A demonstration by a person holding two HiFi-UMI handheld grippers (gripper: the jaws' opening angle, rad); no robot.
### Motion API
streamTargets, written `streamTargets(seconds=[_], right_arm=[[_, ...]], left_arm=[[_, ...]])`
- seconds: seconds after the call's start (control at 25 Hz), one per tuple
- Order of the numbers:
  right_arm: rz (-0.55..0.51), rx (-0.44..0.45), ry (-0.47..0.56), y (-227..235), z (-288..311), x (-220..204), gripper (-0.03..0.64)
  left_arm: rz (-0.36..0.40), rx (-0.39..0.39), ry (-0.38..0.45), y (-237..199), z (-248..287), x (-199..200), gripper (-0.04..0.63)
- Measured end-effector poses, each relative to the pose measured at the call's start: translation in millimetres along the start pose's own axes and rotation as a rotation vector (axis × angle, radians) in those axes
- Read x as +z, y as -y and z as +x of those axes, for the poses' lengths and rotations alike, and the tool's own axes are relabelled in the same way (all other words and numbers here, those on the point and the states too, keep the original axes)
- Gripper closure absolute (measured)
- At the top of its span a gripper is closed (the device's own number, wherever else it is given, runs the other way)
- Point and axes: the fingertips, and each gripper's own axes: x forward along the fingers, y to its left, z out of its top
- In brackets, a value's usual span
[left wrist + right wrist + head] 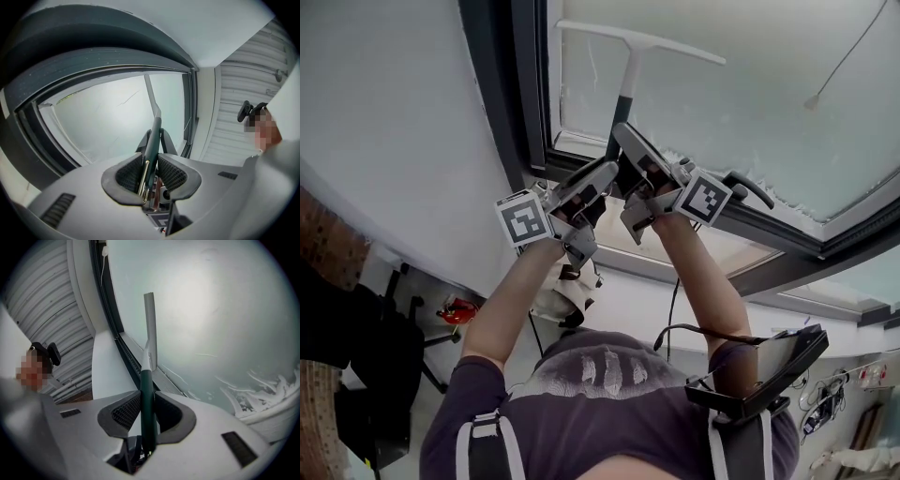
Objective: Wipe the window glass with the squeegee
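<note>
Squeegee (630, 75): T-shaped, white blade bar across the top, pale shaft running into a dark green handle; the blade is up against the window glass (750, 103), and the handle slants down toward the dark window frame (517, 84).
Left gripper (607, 171): jaws nearly together, closed on the green handle; in its own view (151, 169) the handle (153, 140) runs up between the ribbed pads.
Right gripper (624, 139): just above the left on the same handle; in its own view (147, 416) the jaws are narrow and clamped on the handle (148, 394).
Glass, lower corner: white streaks (262, 385).
</note>
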Motion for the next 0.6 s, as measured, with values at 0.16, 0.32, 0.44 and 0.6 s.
streamTargets(seconds=[0.16, 0.32, 0.44, 0.6], right_arm=[[0.034, -0.013, 0.005, 11, -5, -5, 0.528], [0.077, -0.036, 0.000, 30, -14, -16, 0.528], [0.089, -0.046, -0.004, 29, -21, -29, 0.528], [0.101, -0.064, -0.009, 27, -31, -43, 0.528]], left_arm=[[-0.017, 0.028, -0.014, -10, -3, -6, 0.499], [-0.094, 0.047, -0.018, -26, -7, -21, 0.499], [-0.088, 0.062, -0.027, -27, -19, -29, 0.499], [-0.135, 0.062, -0.027, -24, -29, -43, 0.499]])
